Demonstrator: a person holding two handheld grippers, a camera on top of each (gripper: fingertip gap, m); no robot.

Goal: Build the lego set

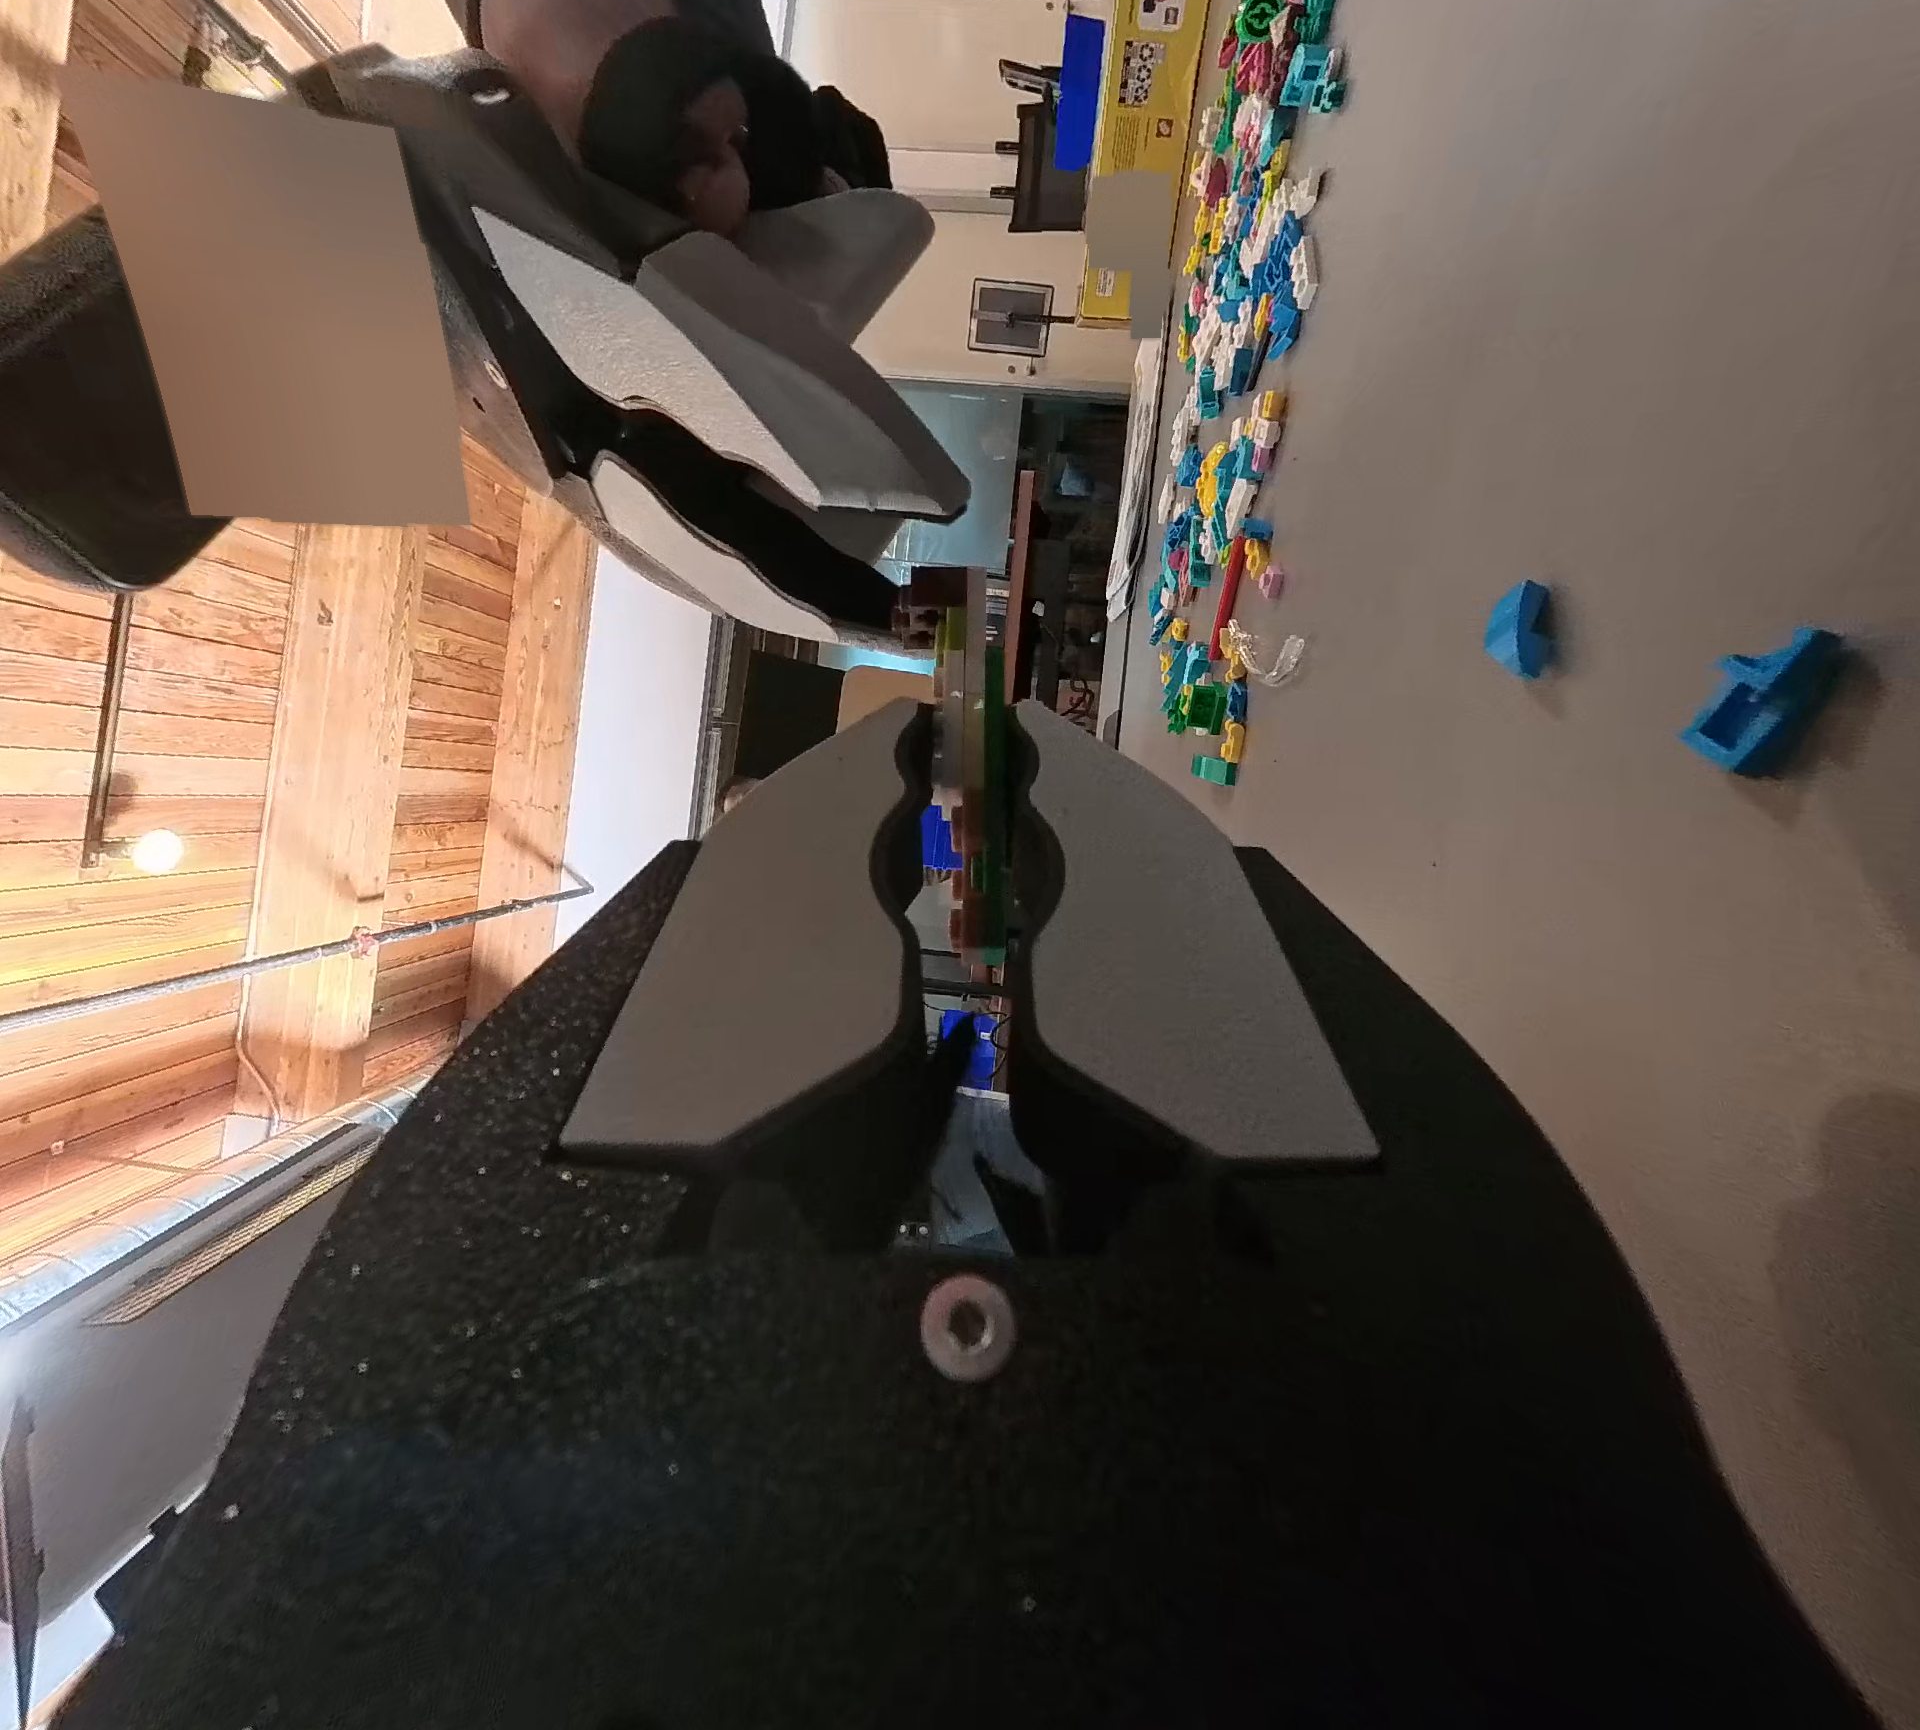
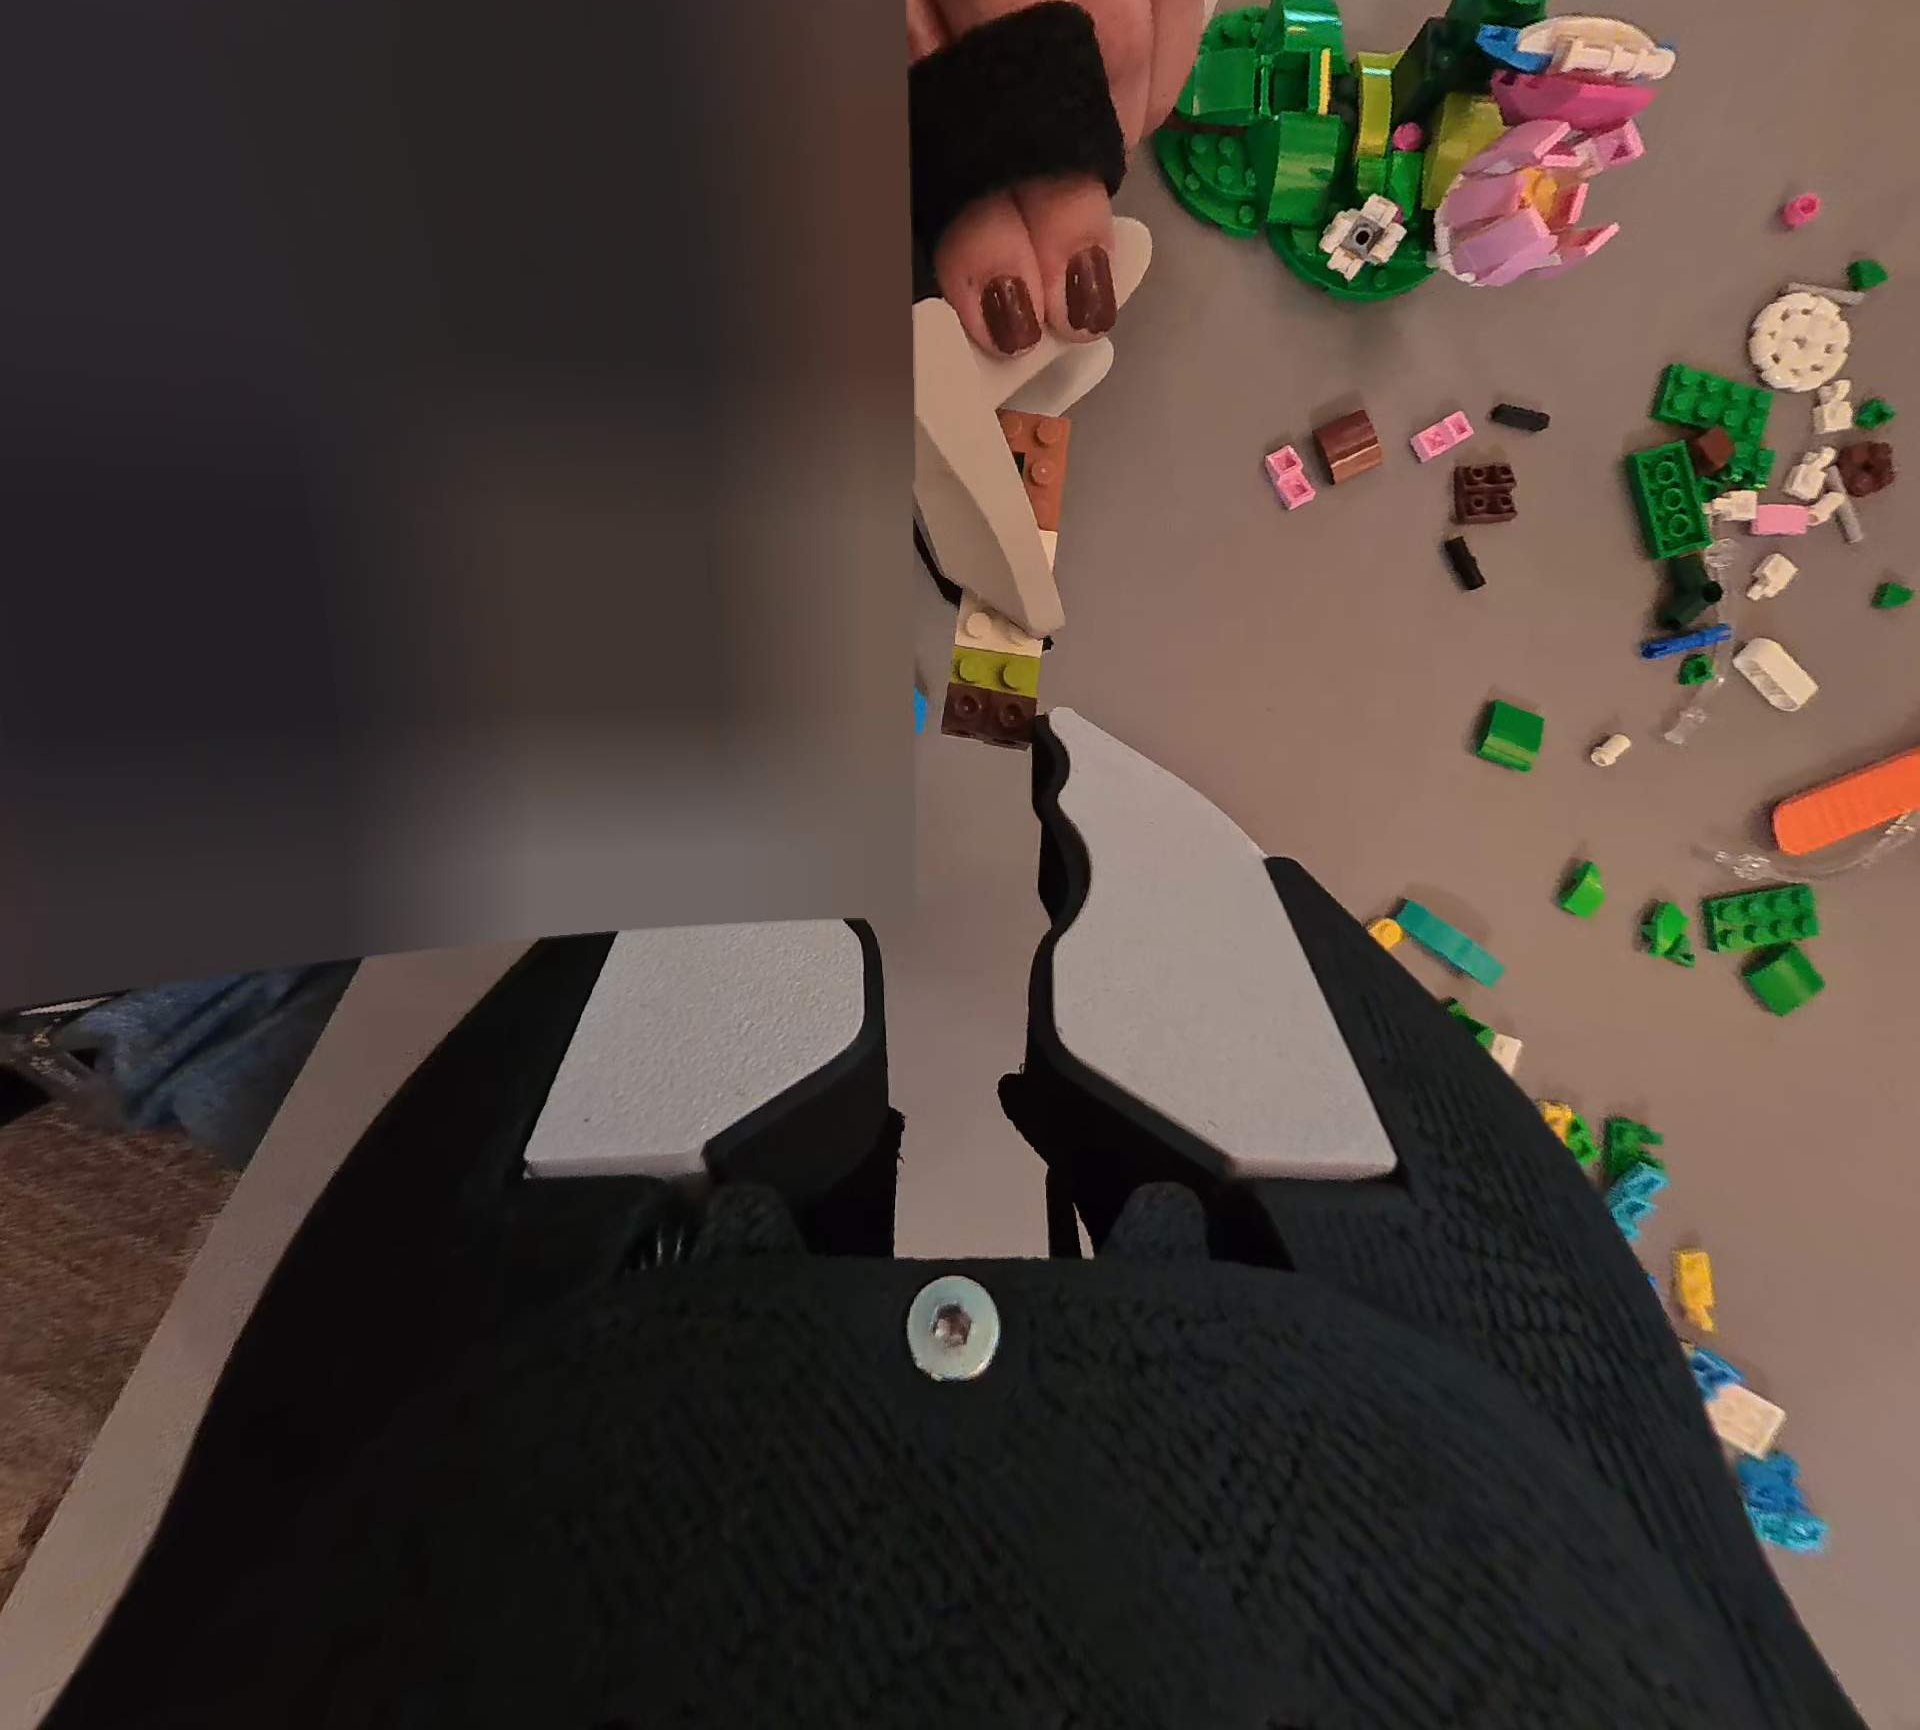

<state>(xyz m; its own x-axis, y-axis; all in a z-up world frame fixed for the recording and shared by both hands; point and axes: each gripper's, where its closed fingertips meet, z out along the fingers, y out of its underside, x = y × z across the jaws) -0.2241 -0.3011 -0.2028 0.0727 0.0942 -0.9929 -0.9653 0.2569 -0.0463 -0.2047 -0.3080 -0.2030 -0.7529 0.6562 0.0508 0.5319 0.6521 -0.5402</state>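
My left gripper is shut on a small lego assembly, a green plate with brown, grey, white and lime bricks, and holds it edge-on in the air. In the right wrist view the same assembly sticks out of the left gripper, with a dark brown brick at its near end. My right gripper has a narrow gap between its jaws. Its right fingertip touches the brown brick's corner, and a blur patch hides its left fingertip. The right gripper also shows in the left wrist view, tips at the assembly's end.
A grey table carries a long pile of loose bricks, a yellow box and two blue pieces. A finished green and pink flower model, scattered bricks and an orange tool lie to the right. The tips of both grippers are at nearly the same place.
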